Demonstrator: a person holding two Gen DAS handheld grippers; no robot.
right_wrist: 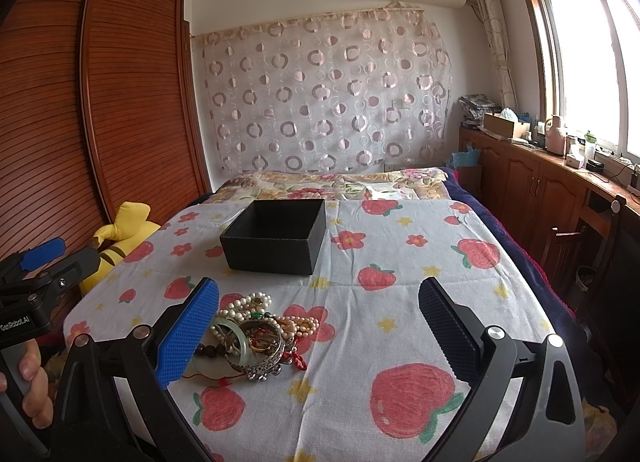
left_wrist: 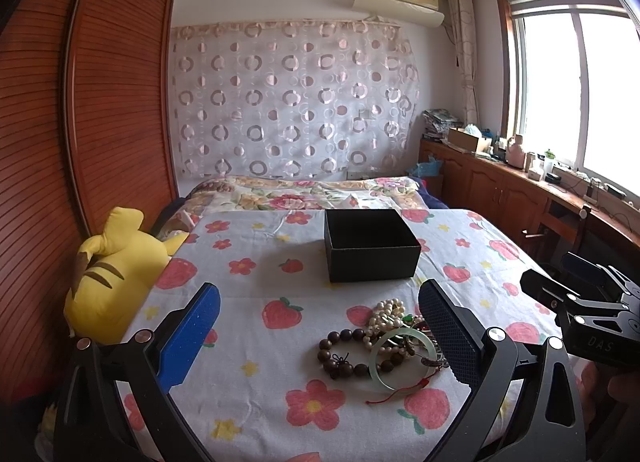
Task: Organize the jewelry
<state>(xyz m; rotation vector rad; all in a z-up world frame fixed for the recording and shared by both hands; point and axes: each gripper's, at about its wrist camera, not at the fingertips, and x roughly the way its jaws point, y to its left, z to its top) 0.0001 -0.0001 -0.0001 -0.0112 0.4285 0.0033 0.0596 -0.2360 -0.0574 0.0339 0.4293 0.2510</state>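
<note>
Black open box (left_wrist: 371,246) sits beyond a jewelry pile (left_wrist: 386,338) on the strawberry-print cloth (left_wrist: 256,342); left gripper (left_wrist: 320,338) and right gripper (right_wrist: 320,338) both gape, holding nothing.

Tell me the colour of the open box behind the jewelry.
The box is black, inside and out; the left wrist view shows it best.

Bed (left_wrist: 256,286), covered by white sheet printed with strawberries and flowers. Mid-frame: open black box (left_wrist: 370,246), standing on sheet. Lower centre: jewelry pile (left_wrist: 384,338) of beads, pearls, bangles, apart from box. Left edge: yellow plush toy (left_wrist: 112,274). Beyond: floral quilt (left_wrist: 304,191).
</note>
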